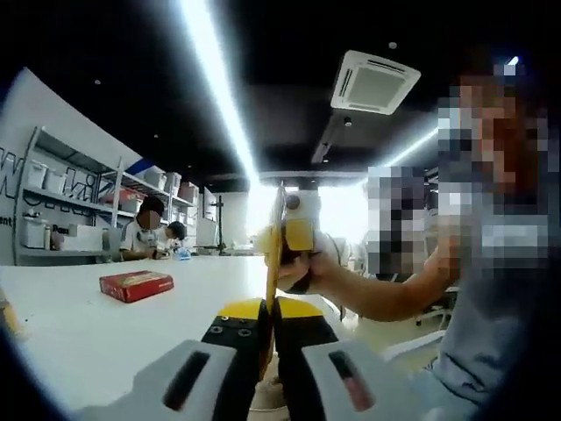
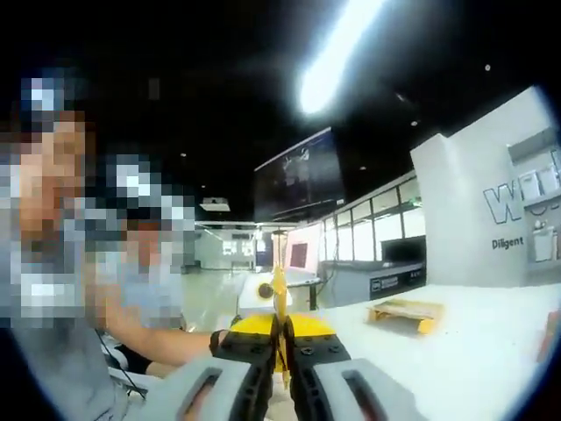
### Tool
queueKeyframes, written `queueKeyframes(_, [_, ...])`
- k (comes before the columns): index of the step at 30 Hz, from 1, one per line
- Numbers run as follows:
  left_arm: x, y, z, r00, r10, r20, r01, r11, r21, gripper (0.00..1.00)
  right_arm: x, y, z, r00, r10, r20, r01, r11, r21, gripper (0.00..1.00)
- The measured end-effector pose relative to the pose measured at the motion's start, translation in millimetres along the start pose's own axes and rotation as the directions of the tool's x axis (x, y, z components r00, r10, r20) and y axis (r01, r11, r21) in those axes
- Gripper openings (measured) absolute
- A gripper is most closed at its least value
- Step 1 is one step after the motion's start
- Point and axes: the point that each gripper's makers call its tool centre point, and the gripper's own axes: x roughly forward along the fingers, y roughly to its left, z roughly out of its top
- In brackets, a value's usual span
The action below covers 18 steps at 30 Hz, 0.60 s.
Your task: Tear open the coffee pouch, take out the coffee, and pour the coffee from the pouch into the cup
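The yellow coffee pouch point(image 1: 274, 250) is held up in the air and seen edge-on as a thin strip. My left gripper point(image 1: 272, 304) is shut on its near edge. Beyond it, a hand holds my right gripper point(image 1: 299, 234) on the pouch's far side. In the right gripper view the same pouch point(image 2: 279, 294) rises as a thin yellow strip out of my right gripper point(image 2: 282, 323), which is shut on it. The left gripper point(image 2: 261, 291) sits just behind the strip. A pale rounded shape point(image 1: 266, 396) shows below my left jaws; I cannot tell whether it is the cup.
A red box point(image 1: 136, 285) lies on the white table point(image 1: 79, 324). Two seated people point(image 1: 147, 230) work at its far end beside wall shelves point(image 1: 61, 206). A yellow wooden tray point(image 2: 405, 313) rests on the table in the right gripper view. The person's forearm point(image 1: 377, 294) reaches in from the right.
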Motion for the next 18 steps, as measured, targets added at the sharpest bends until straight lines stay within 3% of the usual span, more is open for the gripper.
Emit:
queueKeyframes(4, [-1.2,2.9,-0.2,1.000,0.001,0.003,-0.001,1.000,0.008,0.06,-0.3,1.4,0.1,1.000,0.003,-0.001,-0.003,1.000,-0.007,0.10])
queueKeyframes(7, [10.3,-17.0,-1.7,1.000,-0.003,0.009,0.003,1.000,0.013,0.06,-0.3,2.8,2.3,1.000,0.000,0.004,0.000,1.000,-0.019,0.13])
queueKeyframes(9, [11.5,-18.8,-0.8,1.000,-0.001,0.013,0.001,1.000,0.014,0.06,-1.4,3.0,6.6,1.000,-0.006,0.017,0.006,1.000,-0.018,0.13])
queueKeyframes(15, [13.8,-22.3,-2.3,1.000,-0.002,0.010,0.001,1.000,0.016,0.05,-3.4,1.2,18.1,0.998,-0.016,0.066,0.016,1.000,0.004,0.13])
queueKeyframes(18, [15.4,-25.4,-2.9,1.000,-0.006,0.008,0.006,1.000,0.022,0.05,-2.5,1.5,20.1,0.998,-0.019,0.067,0.018,1.000,0.017,0.07])
